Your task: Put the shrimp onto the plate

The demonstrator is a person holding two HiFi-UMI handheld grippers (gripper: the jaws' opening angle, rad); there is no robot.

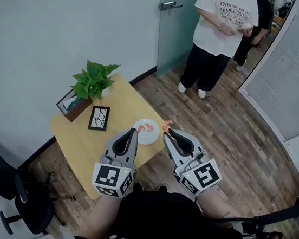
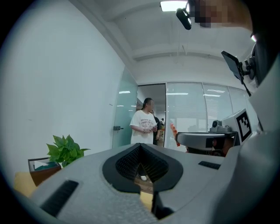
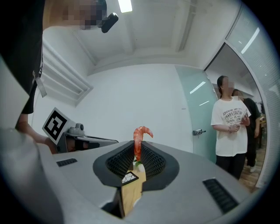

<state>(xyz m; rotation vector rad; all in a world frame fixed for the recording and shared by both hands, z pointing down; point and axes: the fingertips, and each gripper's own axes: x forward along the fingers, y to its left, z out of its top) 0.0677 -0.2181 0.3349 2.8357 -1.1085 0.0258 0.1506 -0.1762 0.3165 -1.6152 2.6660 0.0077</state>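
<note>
The right gripper (image 3: 138,154) has its fingers (image 3: 153,162) pressed shut on the shrimp (image 3: 139,139), pinching it near the lower end. The curled body stands up past the fingertips. In the head view the same shrimp (image 1: 166,125) shows as an orange bit at the tip of the right gripper (image 1: 166,133), held in the air off the edge of the table (image 1: 80,136). The plate (image 1: 153,138) lies on the table just ahead and to the left of those fingers, near but not under them, and something red that looks like another shrimp (image 1: 146,127) lies on it. The left gripper (image 2: 140,146) has its fingers closed tip to tip with nothing between them; only floor shows through the gap behind the tips. In the head view the left gripper (image 1: 132,131) hangs just beside the plate's near rim and takes no part in the carry. The step in hand looks like the carry: the shrimp is lifted and not yet set down. Next, the right fingers would need to go a little forward and left until they are over a bare part of the plate, come down close to it, then part, so the shrimp drops flat and not onto the rim.
</note>
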